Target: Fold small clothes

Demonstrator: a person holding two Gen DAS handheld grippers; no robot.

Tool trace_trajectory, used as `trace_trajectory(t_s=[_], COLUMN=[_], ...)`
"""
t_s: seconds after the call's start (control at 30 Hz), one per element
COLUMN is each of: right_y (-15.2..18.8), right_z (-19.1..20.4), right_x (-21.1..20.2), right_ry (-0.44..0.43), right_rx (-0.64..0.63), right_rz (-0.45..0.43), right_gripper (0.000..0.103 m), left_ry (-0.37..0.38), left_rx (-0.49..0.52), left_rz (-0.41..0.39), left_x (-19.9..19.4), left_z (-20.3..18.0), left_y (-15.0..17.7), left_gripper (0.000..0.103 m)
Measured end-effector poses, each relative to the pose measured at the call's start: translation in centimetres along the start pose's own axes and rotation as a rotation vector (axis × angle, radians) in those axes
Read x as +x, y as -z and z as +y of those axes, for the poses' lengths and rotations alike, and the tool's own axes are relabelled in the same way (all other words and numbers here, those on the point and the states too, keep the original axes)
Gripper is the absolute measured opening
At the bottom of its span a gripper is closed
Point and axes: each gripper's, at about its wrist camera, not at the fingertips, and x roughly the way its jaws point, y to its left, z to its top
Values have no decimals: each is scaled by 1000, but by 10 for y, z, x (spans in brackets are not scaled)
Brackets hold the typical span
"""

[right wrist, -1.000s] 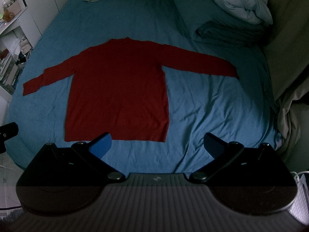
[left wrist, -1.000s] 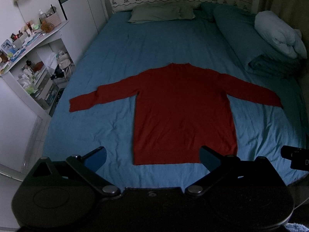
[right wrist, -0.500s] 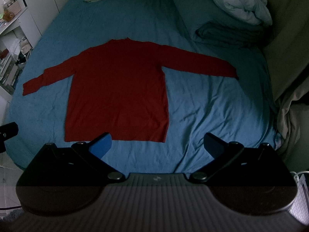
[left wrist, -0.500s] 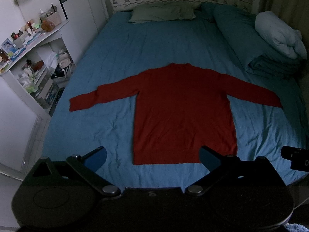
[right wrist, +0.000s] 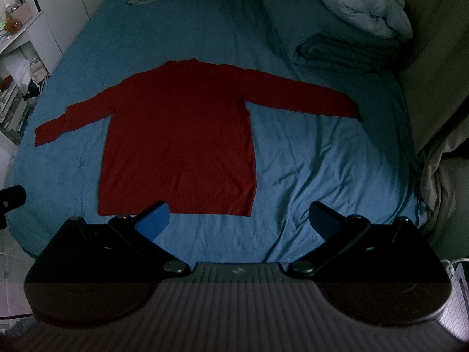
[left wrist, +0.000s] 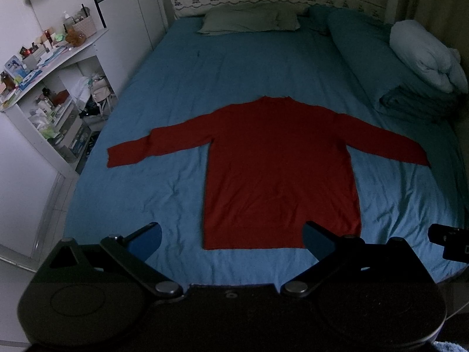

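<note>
- Left hand-held gripper (left wrist: 231, 236): released, jaws spread wide, empty, poised above the foot edge of the bed (left wrist: 164, 193), near the hem's left corner.
- Right hand-held gripper (right wrist: 239, 220): likewise released and empty, over the foot edge near the hem's right corner.
- Red sweater (left wrist: 278, 164): spread flat mid-bed, sleeves stretched toward both side edges, collar toward the pillow (left wrist: 249, 20), hem nearest the foot edge.
- Folding not yet begun.
- Likely risks: pinching the blue sheet along with thin knit, dragging wrinkles; grabbing one layer only, leaving a skewed fold; uneven lifts twisting the body.
- Rolled bedding (right wrist: 363, 8) by the right edge: possible snag for the long right sleeve.
</note>
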Motion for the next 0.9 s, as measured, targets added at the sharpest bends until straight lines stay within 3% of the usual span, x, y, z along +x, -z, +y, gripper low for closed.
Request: trace_trajectory(t_s=[0.9], right_y=[-3], right_z=[-5], right_x=[-3], right_ry=[-6], right_rx=[22], right_rz=[-13], right_gripper=[103], left_ry=[-13], left_rx=[11], left_rz=[-12], left_x=[2], left_z=[5], left_y=[-10], left_gripper=[103])
